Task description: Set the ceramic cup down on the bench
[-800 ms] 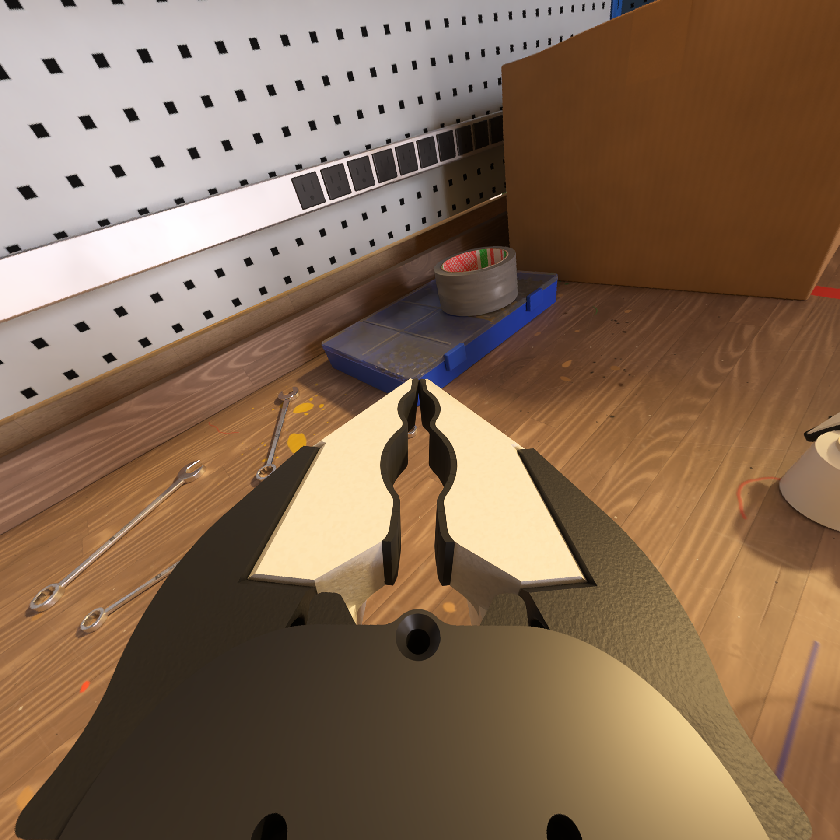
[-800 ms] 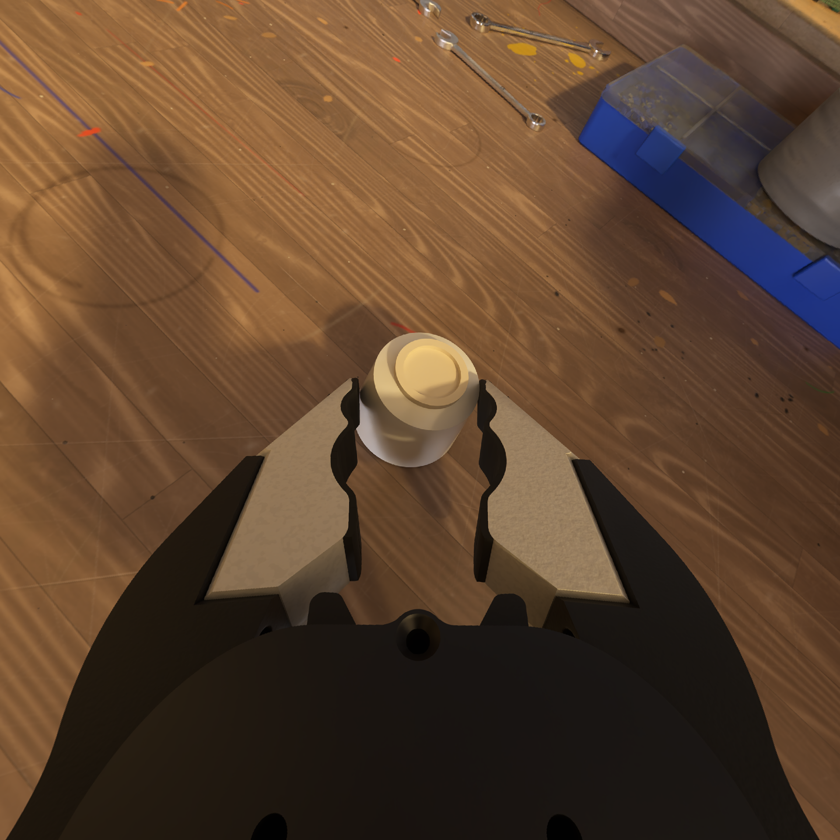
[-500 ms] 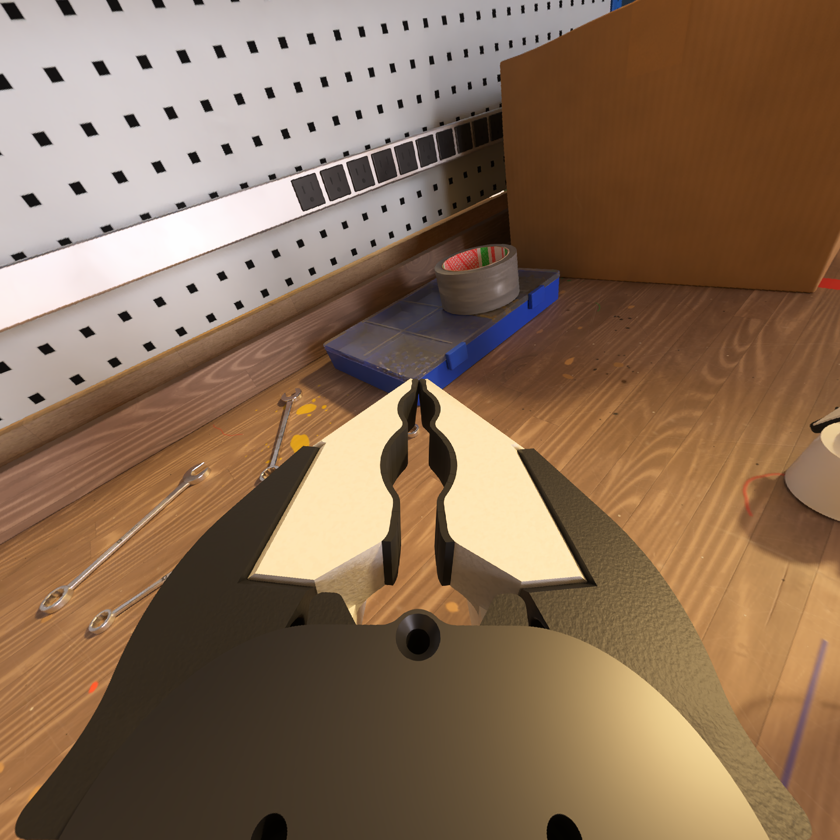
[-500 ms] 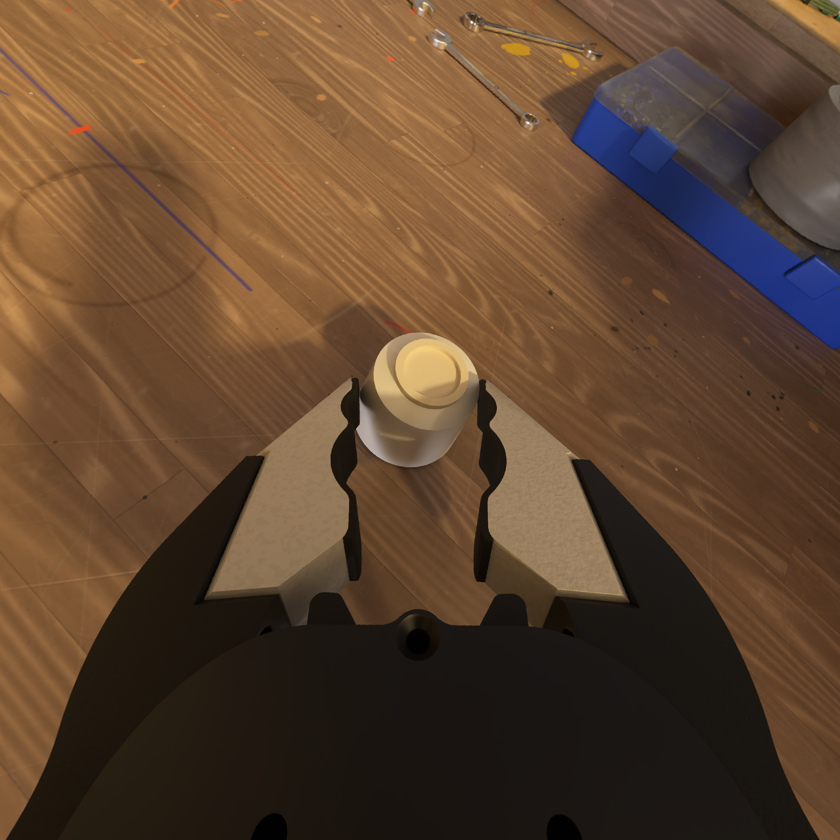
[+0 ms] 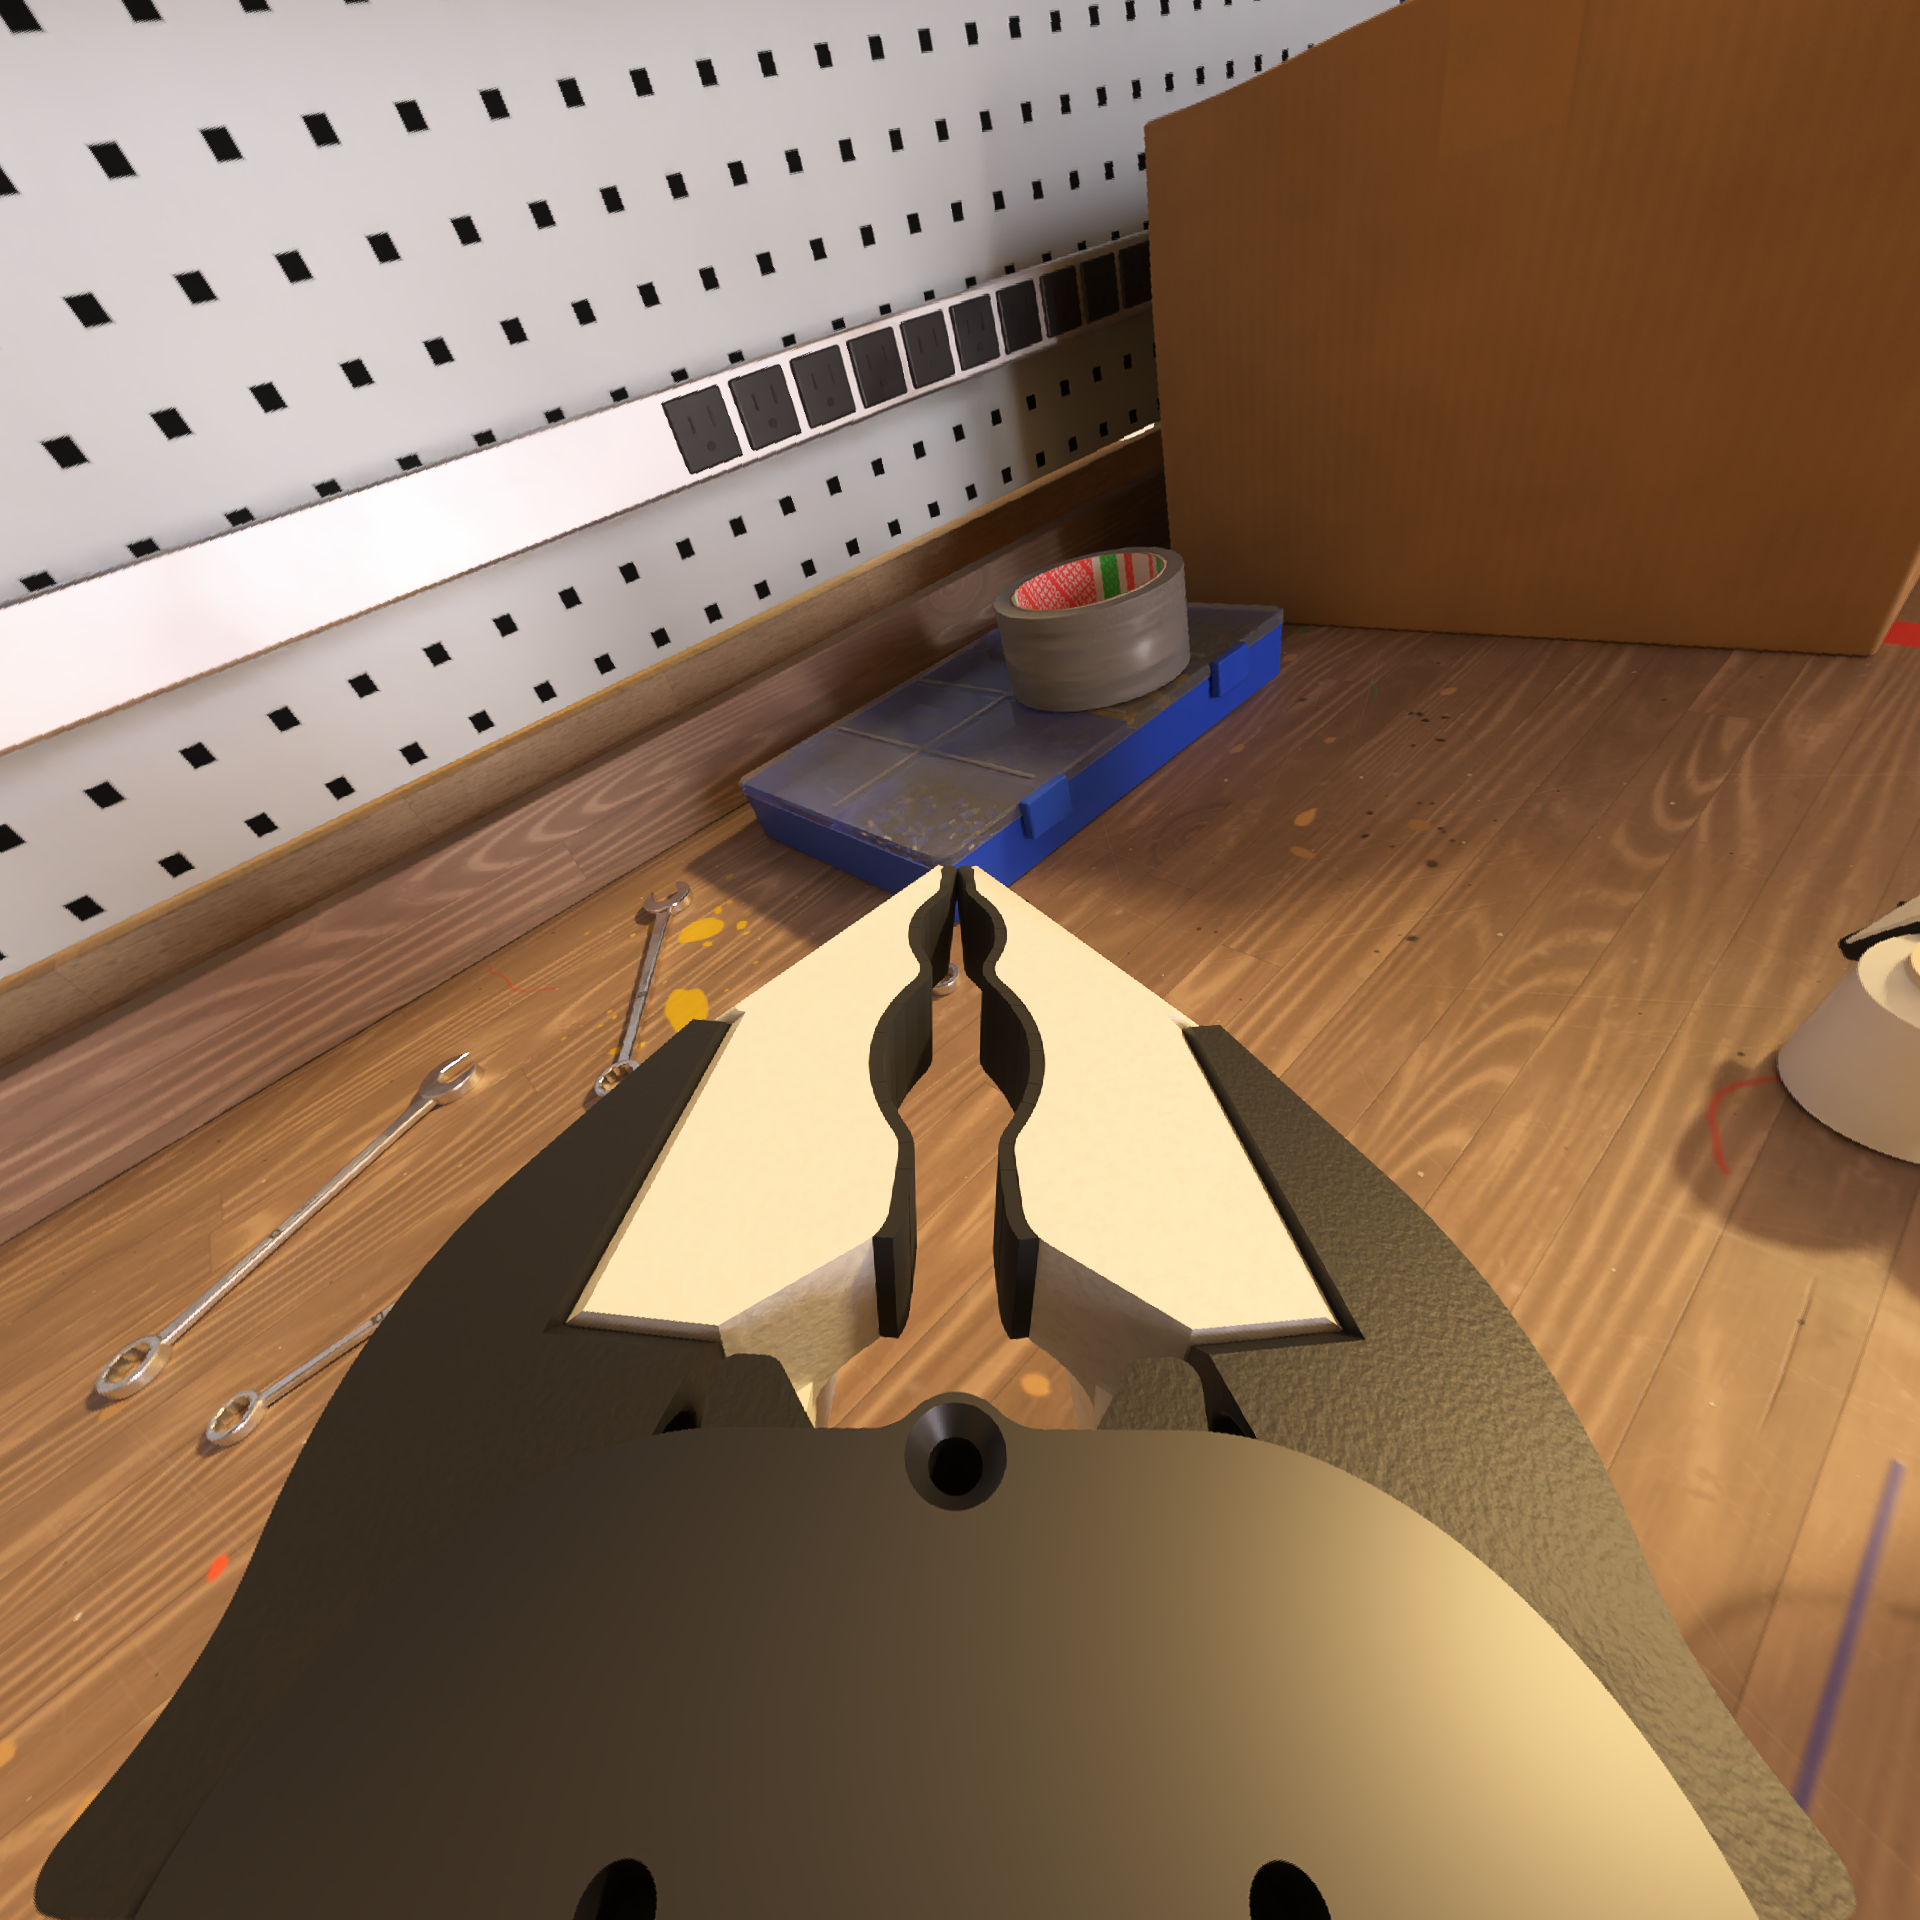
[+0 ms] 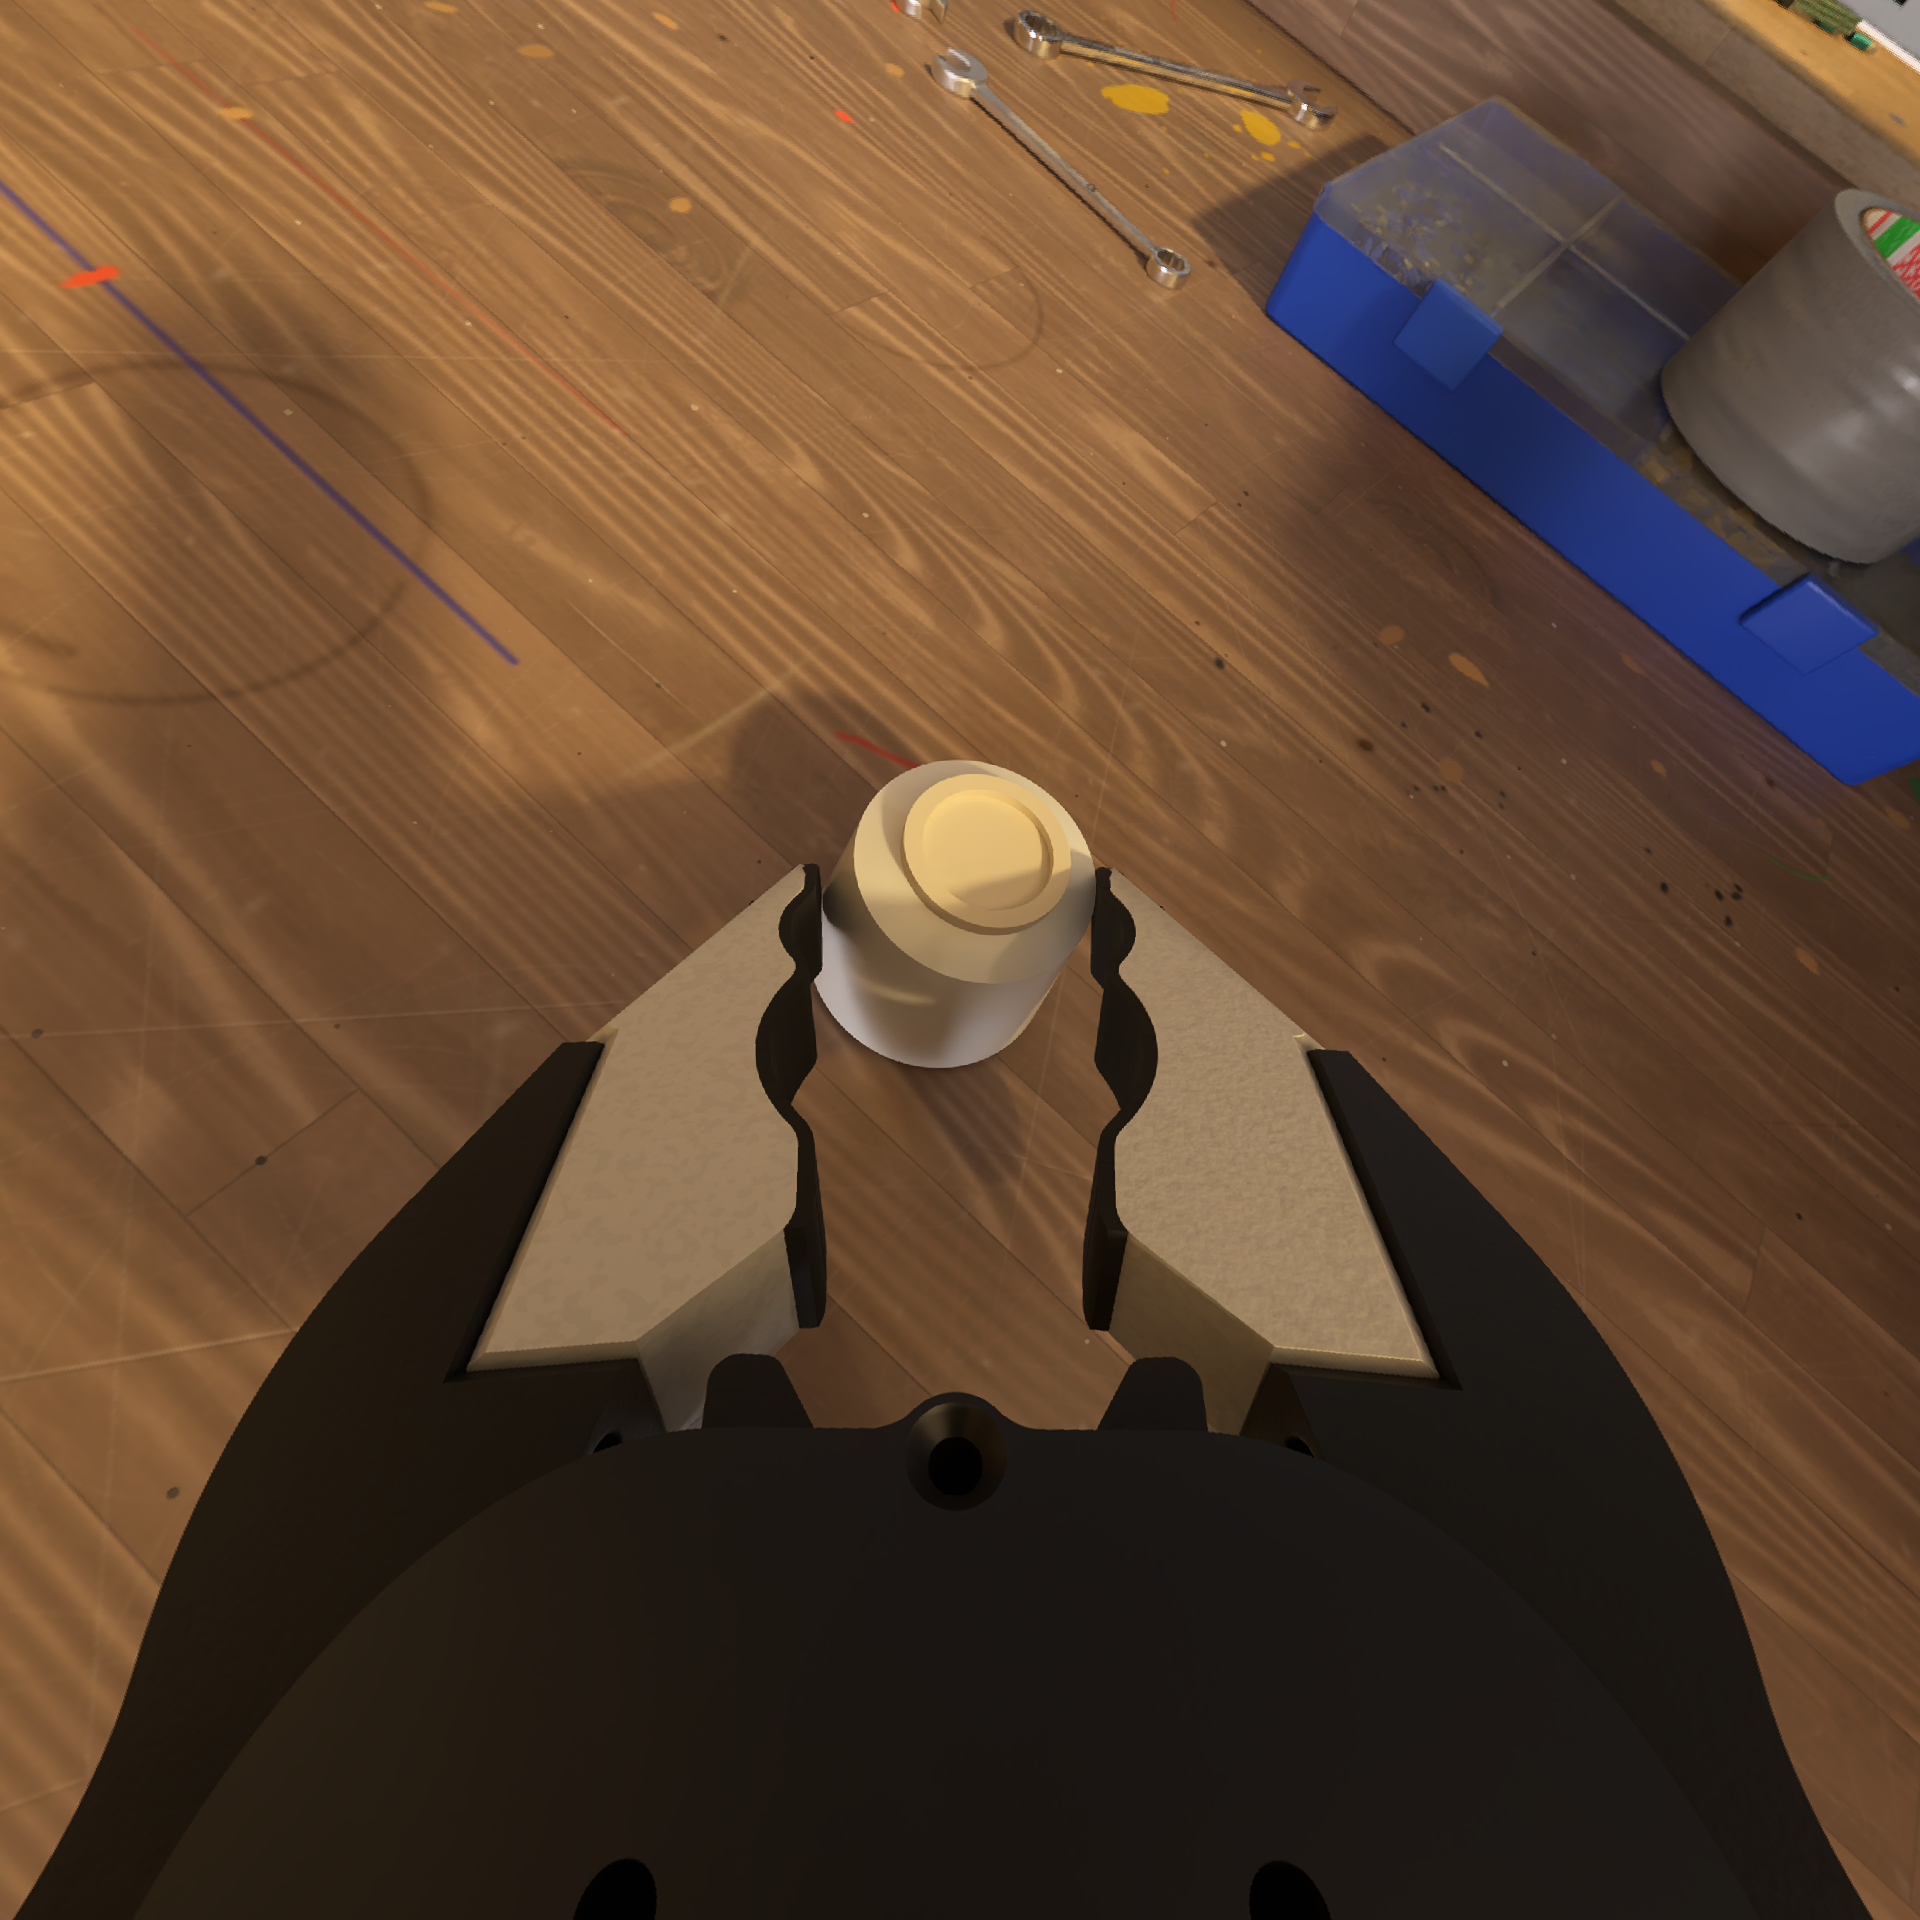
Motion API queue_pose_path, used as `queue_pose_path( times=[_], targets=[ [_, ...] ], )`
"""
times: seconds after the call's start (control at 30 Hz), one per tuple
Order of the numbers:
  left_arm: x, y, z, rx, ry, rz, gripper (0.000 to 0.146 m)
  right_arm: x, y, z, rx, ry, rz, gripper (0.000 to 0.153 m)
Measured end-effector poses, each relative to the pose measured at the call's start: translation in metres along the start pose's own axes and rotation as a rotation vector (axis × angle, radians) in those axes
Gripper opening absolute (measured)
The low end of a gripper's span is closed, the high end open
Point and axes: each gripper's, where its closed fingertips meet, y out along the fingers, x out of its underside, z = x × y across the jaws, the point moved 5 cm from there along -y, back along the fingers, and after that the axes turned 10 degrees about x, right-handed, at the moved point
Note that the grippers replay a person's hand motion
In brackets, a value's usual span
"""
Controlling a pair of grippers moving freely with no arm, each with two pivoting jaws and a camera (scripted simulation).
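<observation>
White pegboard wall (image 5: 436, 208); warm-lit wooden bench (image 6: 520, 883)

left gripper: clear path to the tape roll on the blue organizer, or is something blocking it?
Probably yes. The left gripper points roughly toward the tape roll on the blue organizer, with only bare bench between. Its jaws are shut, so it would have to open first. The cardboard box stands close behind.

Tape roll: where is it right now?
The grey tape roll sits on the lid of the blue parts box at the back of the bench, below the pegboard, next to the brown cardboard box.
</observation>
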Motion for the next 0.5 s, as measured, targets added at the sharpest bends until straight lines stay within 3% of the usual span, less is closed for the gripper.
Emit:
queue_pose_path(
  times=[0.5],
  targets=[
    [-0.0040,-0.0046,-0.0047,-0.029,0.023,0.006,0.000,0.0027,0.0002,0.0045,-0.032,-0.003,0.002,0.052]
  ],
)
